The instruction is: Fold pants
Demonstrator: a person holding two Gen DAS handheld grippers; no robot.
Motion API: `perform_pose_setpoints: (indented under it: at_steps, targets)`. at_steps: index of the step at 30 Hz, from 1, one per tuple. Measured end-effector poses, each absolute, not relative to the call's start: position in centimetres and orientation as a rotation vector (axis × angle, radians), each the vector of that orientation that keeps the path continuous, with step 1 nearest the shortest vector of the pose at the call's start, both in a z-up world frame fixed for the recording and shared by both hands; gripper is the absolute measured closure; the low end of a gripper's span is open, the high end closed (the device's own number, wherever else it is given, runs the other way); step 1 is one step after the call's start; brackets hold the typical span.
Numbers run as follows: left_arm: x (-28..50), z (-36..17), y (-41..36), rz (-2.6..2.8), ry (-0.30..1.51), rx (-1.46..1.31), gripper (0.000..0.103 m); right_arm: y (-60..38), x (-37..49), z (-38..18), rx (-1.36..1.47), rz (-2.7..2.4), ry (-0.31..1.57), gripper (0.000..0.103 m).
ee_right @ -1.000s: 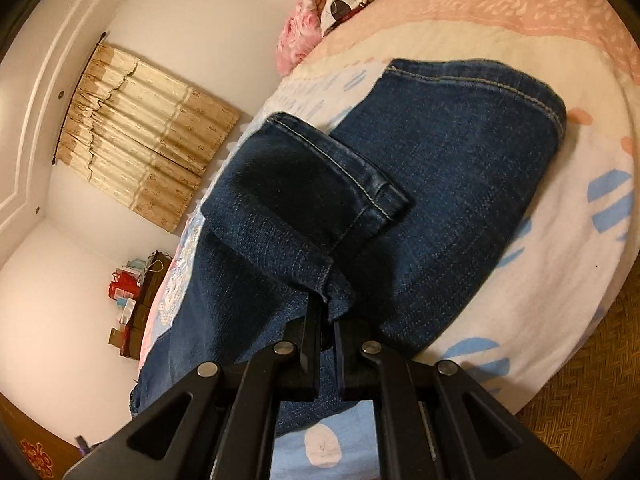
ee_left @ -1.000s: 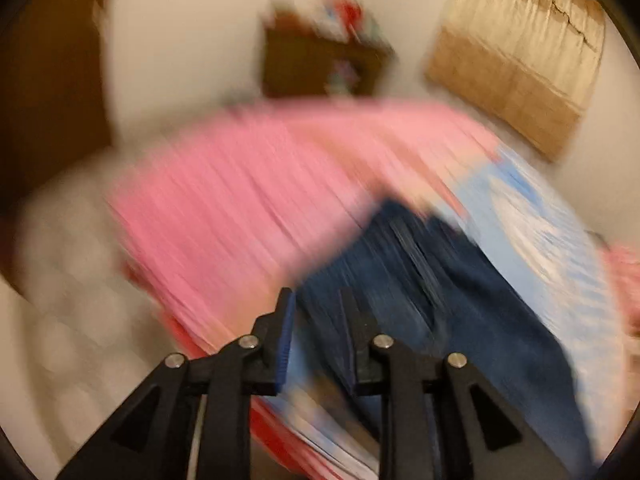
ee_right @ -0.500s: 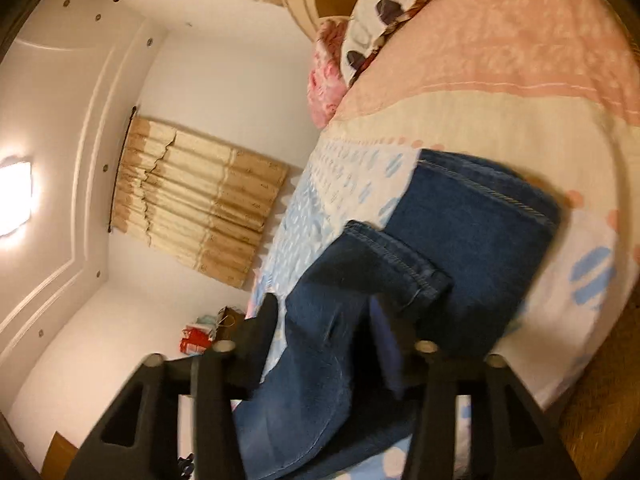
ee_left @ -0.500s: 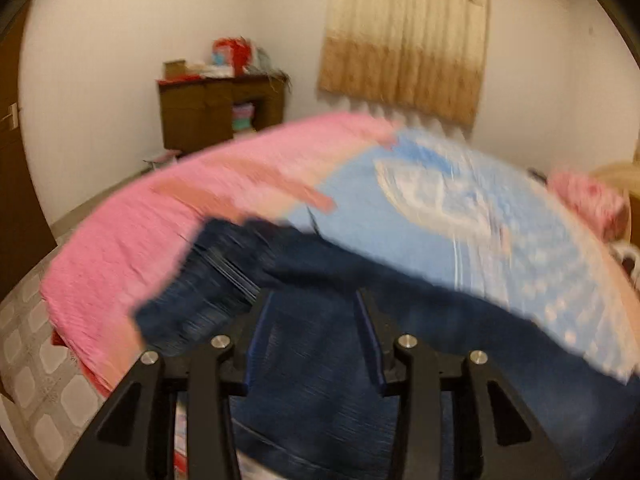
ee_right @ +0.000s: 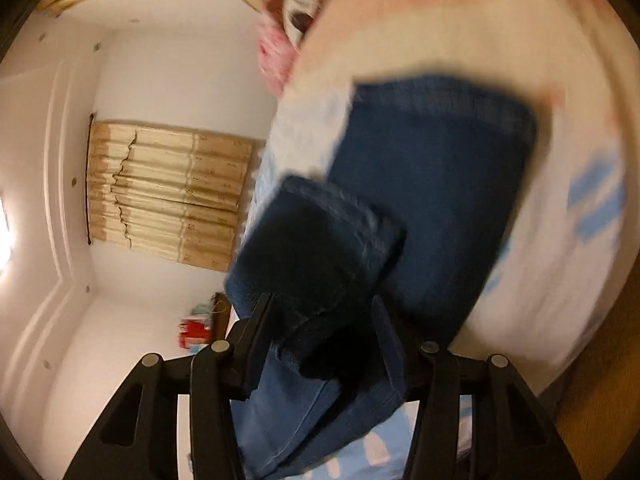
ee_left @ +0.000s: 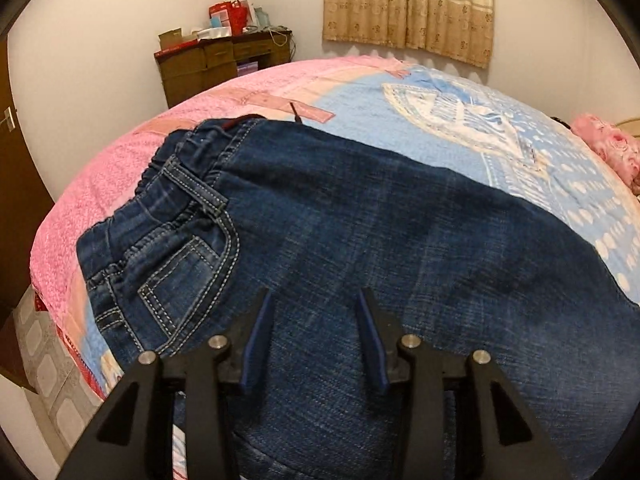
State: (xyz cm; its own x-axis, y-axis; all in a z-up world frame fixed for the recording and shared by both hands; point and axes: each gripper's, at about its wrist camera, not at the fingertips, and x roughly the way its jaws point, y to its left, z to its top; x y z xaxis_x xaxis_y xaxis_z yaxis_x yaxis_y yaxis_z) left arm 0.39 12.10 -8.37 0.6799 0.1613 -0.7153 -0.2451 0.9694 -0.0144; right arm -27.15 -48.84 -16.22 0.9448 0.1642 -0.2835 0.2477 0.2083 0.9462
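Dark blue jeans [ee_left: 400, 232] lie spread on the bed, with the elastic waistband and a pocket [ee_left: 176, 200] at the left. My left gripper [ee_left: 312, 296] hovers over the seat of the jeans. Its jaws are opening and nothing is between the blue pads [ee_left: 260, 332]. The right wrist view is blurred. There the jeans legs [ee_right: 432, 184] lie across the bed with one leg end [ee_right: 320, 240] folded back toward me. My right gripper [ee_right: 324, 300] stands open, and that leg end sits loosely between its fingers with no visible pinch.
The bed has a pink and light blue cover [ee_left: 400, 100] and a pink pillow [ee_left: 604, 144] at its right end. A brown desk [ee_left: 224, 64] with boxes stands by the far wall, beside a beige curtain [ee_left: 408, 4]. Tiled floor [ee_left: 40, 360] shows at lower left.
My left gripper swung over the jeans and dropped toward them near the waistband, its jaws widening. My right gripper opened and let go of the leg end, and its view rolled.
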Motion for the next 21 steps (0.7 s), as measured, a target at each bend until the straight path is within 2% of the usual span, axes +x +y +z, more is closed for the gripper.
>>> perform_pose_setpoints:
  at_steps: [3, 6, 9, 10, 12, 13, 14, 21]
  targets:
    - [0.4, -8.5, 12.1, 0.232, 0.792, -0.114, 0.054, -48.3, -26.5, -17.9, 1.514, 0.031, 0.323, 0.051]
    - [0.2, -8.4, 12.3, 0.227, 0.793, -0.115, 0.054, -49.4, -25.8, -19.6, 1.691, 0.134, 0.181, 0.05]
    - [0.2, -8.3, 12.8, 0.215, 0.802, -0.137, 0.053, -50.5, -25.0, -20.0, 1.691, 0.08, 0.131, 0.05]
    - [0.1, -8.3, 13.0, 0.213, 0.804, -0.143, 0.052, -50.6, -24.7, -19.5, 1.655, 0.075, 0.135, 0.053]
    - [0.2, -8.4, 13.1, 0.21, 0.806, -0.155, 0.051, -50.3, -24.4, -17.8, 1.537, 0.041, 0.179, 0.077]
    - [0.2, -8.4, 13.1, 0.21, 0.806, -0.154, 0.051, -50.0, -24.2, -16.4, 1.435, 0.01, 0.222, 0.095]
    - [0.2, -8.4, 13.1, 0.211, 0.804, -0.151, 0.051, -49.8, -24.4, -15.6, 1.387, -0.002, 0.241, 0.1]
    - [0.2, -8.6, 13.2, 0.21, 0.803, -0.152, 0.05, -49.4, -31.4, -9.3, 1.112, -0.228, 0.124, 0.1]
